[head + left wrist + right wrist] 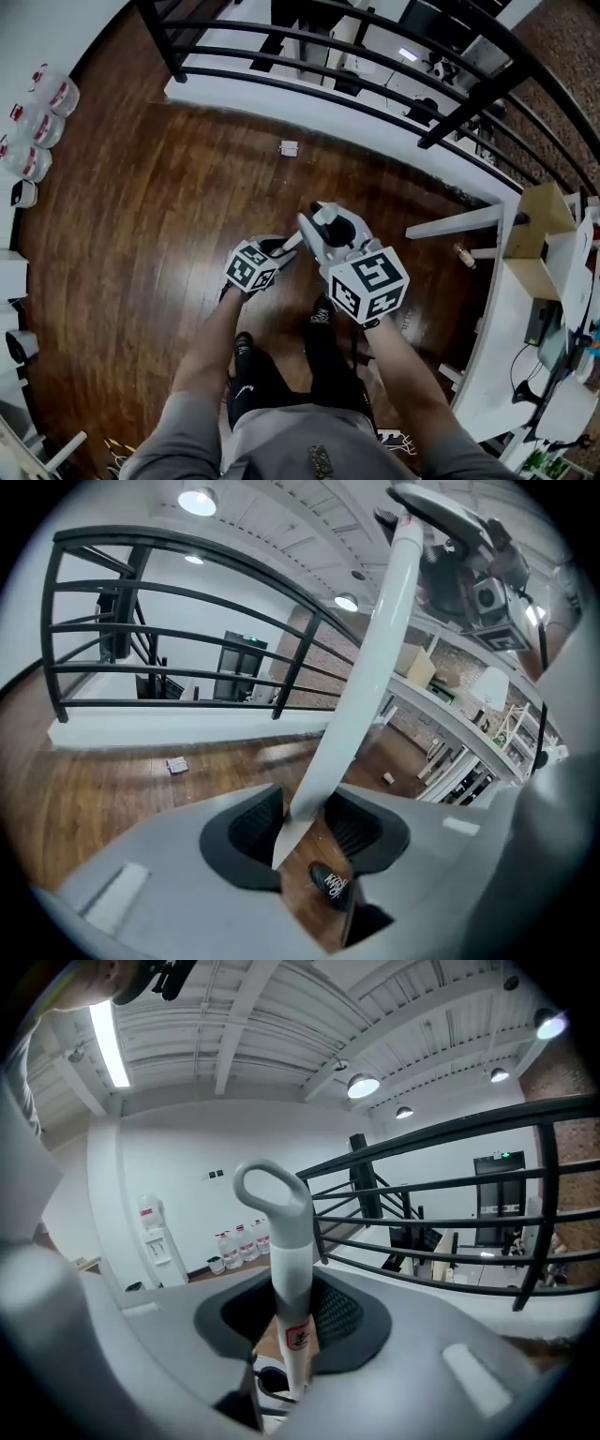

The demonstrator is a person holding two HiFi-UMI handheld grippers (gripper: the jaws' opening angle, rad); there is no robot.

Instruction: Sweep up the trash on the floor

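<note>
Head view: a person stands on a wood floor [141,234], looking down at both tools. The left gripper [279,247] and right gripper [317,220] sit close together over the middle of the floor, with a white handle [292,241] running between them. Trash [289,147]: one small white scrap lying flat near the floor's far edge, just short of the white kerb [262,101] under the black railing [161,37], well apart from both grippers. Water bottles [45,127] line the floor's left edge and a white table [497,347] stands at its right edge.

Left gripper view: the left gripper [305,822] has its jaws apart, a little wider than the handle [375,658], which slants up between them. Bare floor shows between the handle and the right-hand pad, so no clamp. The trash [176,765] lies beyond, left of the handle, near the kerb. A black shoe [330,881] shows below the jaws.

Right gripper view: the right gripper [292,1321] has its jaws drawn narrow, clamped on the handle [291,1251] below its loop end. A red label on the handle sits at pad height. The railing [450,1138] is to the right and the bottles [234,1249] stand by the far wall
</note>
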